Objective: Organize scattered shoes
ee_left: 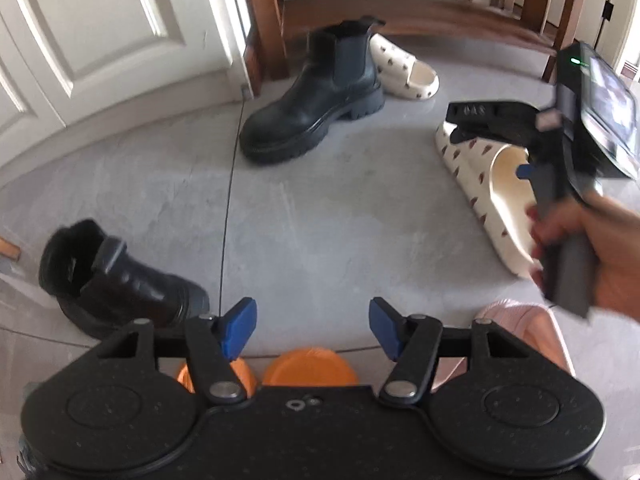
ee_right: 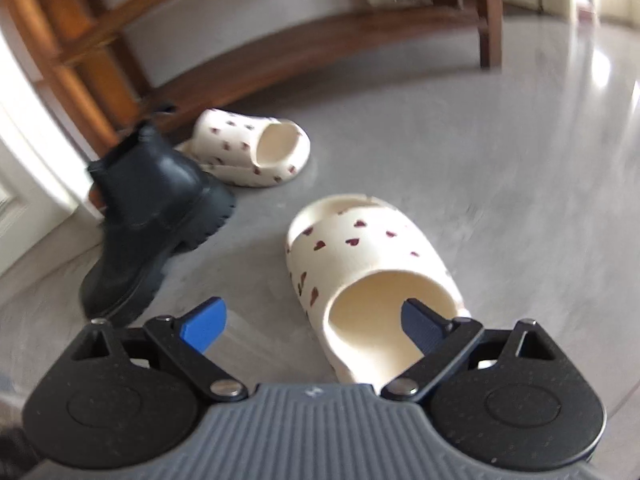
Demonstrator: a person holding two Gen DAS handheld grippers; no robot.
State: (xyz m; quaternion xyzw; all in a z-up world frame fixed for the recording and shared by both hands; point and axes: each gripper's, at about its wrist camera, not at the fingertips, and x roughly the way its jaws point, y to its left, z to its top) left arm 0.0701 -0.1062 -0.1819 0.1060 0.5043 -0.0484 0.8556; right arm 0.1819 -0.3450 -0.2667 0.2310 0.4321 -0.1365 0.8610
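A cream slipper with dark red hearts (ee_right: pixel 360 264) lies on the grey floor. My right gripper (ee_right: pixel 314 328) straddles its side wall: one blue pad (ee_right: pixel 424 328) is inside the foot opening, the other is outside over the floor. The pads do not press on it. Its twin slipper (ee_right: pixel 248 152) lies farther back, behind an upright black boot (ee_right: pixel 152 216). In the left wrist view a second black boot (ee_left: pixel 116 280) lies at lower left. My left gripper (ee_left: pixel 313 328) hangs open over the floor with nothing between its fingers.
A wooden bench frame (ee_left: pixel 400 12) stands along the back wall, beside a white door (ee_left: pixel 100 40). A pink shoe (ee_left: pixel 532 336) and orange shoe-like shapes (ee_left: pixel 308 368) lie right under the left gripper. A hand (ee_left: pixel 600 256) holds the right gripper.
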